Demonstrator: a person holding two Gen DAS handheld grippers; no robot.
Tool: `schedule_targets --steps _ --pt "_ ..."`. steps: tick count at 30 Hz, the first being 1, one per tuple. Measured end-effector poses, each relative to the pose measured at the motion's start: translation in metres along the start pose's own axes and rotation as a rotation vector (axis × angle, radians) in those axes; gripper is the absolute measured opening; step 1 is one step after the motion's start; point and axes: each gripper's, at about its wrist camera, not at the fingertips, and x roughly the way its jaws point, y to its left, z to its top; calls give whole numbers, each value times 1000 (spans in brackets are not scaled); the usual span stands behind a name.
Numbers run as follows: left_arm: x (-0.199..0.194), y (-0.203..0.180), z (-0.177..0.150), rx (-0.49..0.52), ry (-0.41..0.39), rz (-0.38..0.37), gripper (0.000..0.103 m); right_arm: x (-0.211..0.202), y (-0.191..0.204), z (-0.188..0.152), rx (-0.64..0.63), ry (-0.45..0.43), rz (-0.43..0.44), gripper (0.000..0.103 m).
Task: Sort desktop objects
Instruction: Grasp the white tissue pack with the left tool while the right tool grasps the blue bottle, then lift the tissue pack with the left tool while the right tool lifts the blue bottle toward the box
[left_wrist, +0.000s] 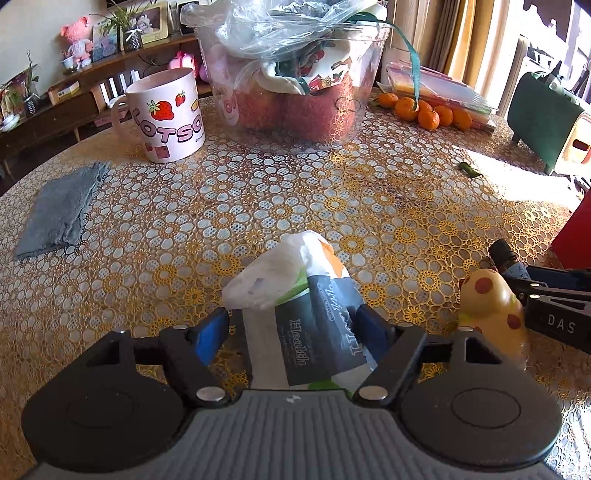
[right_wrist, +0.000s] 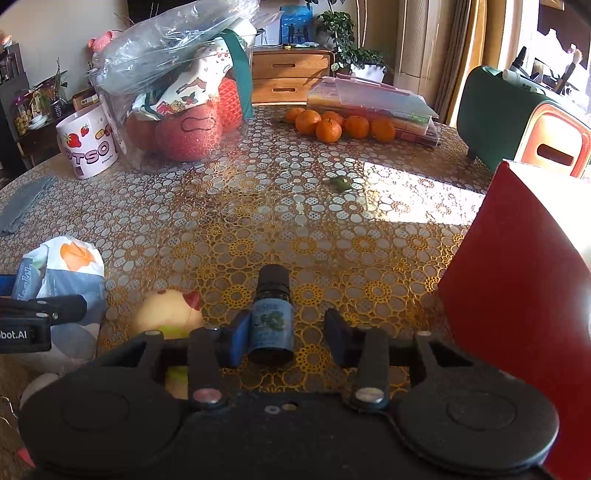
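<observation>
Left wrist view
Left gripper (left_wrist: 293, 328): spread, its blue-padded fingers (left_wrist: 210, 334) on either side of a crumpled white tissue pack with grey, green and orange print (left_wrist: 295, 306); the right pad touches the pack, the left pad stands just apart from it.
Tissue pack: lying on the table with the gold and white floral lace cover (left_wrist: 258, 206), near its front edge.
Yellow toy with red-brown spots (left_wrist: 495, 306): just right of the left gripper, near the front edge.
Folded grey cloth (left_wrist: 61, 214): flat by the table's left edge.
White mug with strawberries and pink lettering (left_wrist: 164, 114): toward the far left, just beside a clear plastic tub of red knitted things and plastic bags (left_wrist: 295, 85).
Mandarins (left_wrist: 424, 109): in a cluster at the far right edge.

Right wrist view
Right gripper (right_wrist: 286, 330): spread, with a small dark glass bottle with a black cap and blue label (right_wrist: 272, 314) lying between its fingers (cap pointing away); the bottle touches the left pad and a clear gap shows on its right.
Small bottle: on the table, near the front edge.
Red box (right_wrist: 517, 314): standing at the table's right edge, just right of the gripper.
Yellow toy: left of the bottle, partly hidden by the gripper.
Tissue pack: farther left, at the other gripper's fingers.
</observation>
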Motion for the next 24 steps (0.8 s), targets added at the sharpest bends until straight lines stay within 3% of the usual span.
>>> schedule_targets --steps 1,4,13,18,24 --pt "-1 -2 0 2 -2 -6 62 0 0 0 2 -1 -2 36" --pt "-3 -7 0 8 -4 -12 52 -1 0 -1 -8 -3 -6 25" --pt "-11 -10 1 18 -43 -10 31 -5 -4 -2 -10 0 20 24" --pt "-17 -9 2 17 -55 -8 23 -13 -10 -5 16 -2 45 23" --pt "-30 -12 3 23 -70 -10 21 -30 -16 -9 19 -23 67 23"
